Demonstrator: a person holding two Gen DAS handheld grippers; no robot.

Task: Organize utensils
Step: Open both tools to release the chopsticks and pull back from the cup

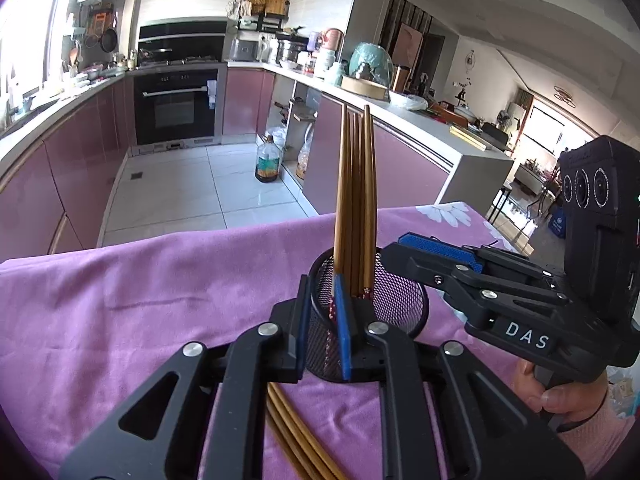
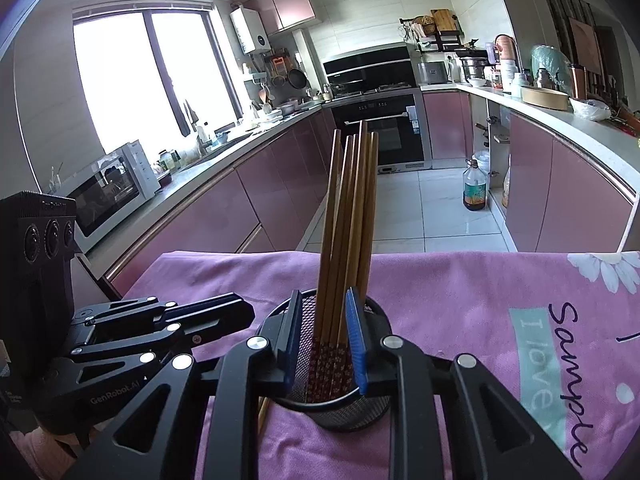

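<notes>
I am seeing the chopsticks [image 2: 348, 240] standing in the mesh holder [image 2: 340, 404], bracketed loosely by the right gripper [image 2: 324, 344]'s parted jaws, while the left gripper [image 1: 324, 320]'s slightly parted jaws are straddling the holder's rim.

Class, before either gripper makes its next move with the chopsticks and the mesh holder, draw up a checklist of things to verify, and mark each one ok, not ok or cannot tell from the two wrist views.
1. Mesh holder upright on the purple cloth: ok.
2. Standing chopsticks inside the holder, decorated ends down: ok.
3. Right gripper free of the chopsticks: cannot tell; the pads flank them closely.
4. Left gripper clear of the holder's rim: not ok; the rim runs between its pads.
5. All chopsticks stowed: not ok; loose chopsticks lie on the cloth.
</notes>
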